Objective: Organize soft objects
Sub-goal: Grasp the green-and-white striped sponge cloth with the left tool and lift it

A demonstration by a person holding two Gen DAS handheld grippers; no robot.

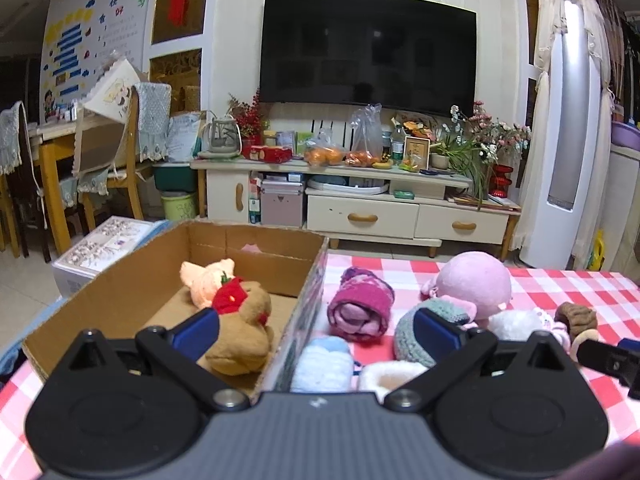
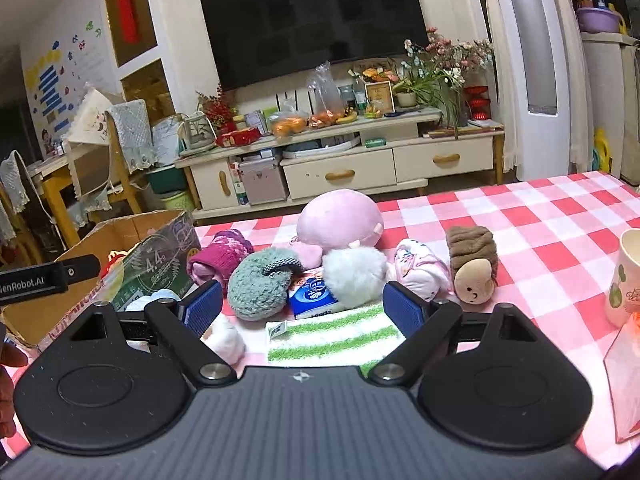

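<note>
Hidden/unclear: left tongs [image 1: 316, 332] body covers the near edge of the cardboard box [image 1: 120, 280] and the lower part of the brown plush [image 1: 244, 336]. Right tongs [image 2: 302, 308] body cuts off the near edge of the green-striped cloth [image 2: 336, 332]. A white fluffy item at 7 o'clock in right view is half covered; can't ID it.

Left tongs: spread wide, holding nothing. Left pad is over the box interior, just beside the brown plush; right pad is in front of the grey knit item [image 1: 420, 332]. Contact can't be confirmed.

Right tongs: spread wide, empty, above the striped cloth.

Task items: pink plush [image 1: 204, 280] and brown plush w/ red strawberry inside box, approx 10 o'clock in left view. Rest on the checked desk [image 2: 540, 232]: magenta sock roll [image 1: 360, 308], large pink plush [image 2: 340, 220], white pom [image 2: 354, 276], brown sock toy [image 2: 474, 264], tissue pack [image 2: 314, 300].
</note>
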